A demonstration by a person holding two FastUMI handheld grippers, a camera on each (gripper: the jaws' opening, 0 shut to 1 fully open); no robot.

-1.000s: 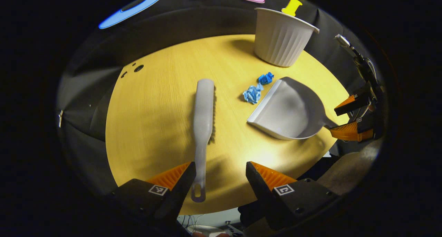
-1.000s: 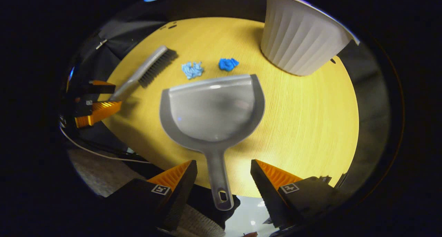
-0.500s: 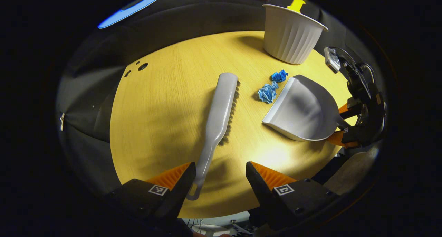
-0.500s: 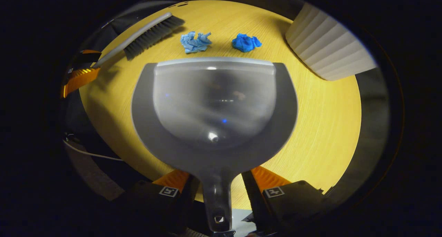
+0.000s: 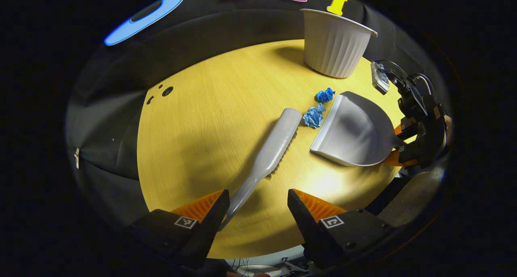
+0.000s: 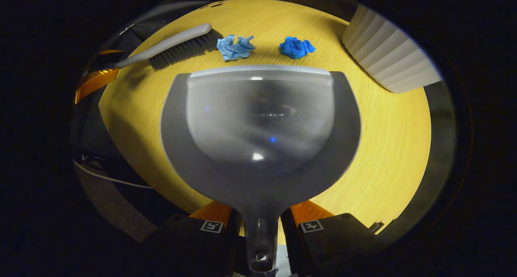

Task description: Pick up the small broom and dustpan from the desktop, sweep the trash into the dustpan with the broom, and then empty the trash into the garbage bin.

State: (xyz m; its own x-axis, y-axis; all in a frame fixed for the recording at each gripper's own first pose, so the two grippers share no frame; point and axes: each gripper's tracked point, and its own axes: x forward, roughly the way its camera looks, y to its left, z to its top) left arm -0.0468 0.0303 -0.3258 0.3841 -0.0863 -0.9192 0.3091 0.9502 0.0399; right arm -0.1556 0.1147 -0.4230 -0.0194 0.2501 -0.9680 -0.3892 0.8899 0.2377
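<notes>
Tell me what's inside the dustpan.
Nothing: the dustpan holds no trash. Both blue paper wads lie on the table beyond its lip. The tabletop beneath it is hidden.

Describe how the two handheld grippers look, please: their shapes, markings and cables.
The left gripper and the right gripper each have two wedge-shaped fingers with ribbed inner faces, set on blocky black mounts. Each mount carries a small square black-and-white marker. In the left gripper view, a thin dark cable loops over the right gripper's body.
</notes>
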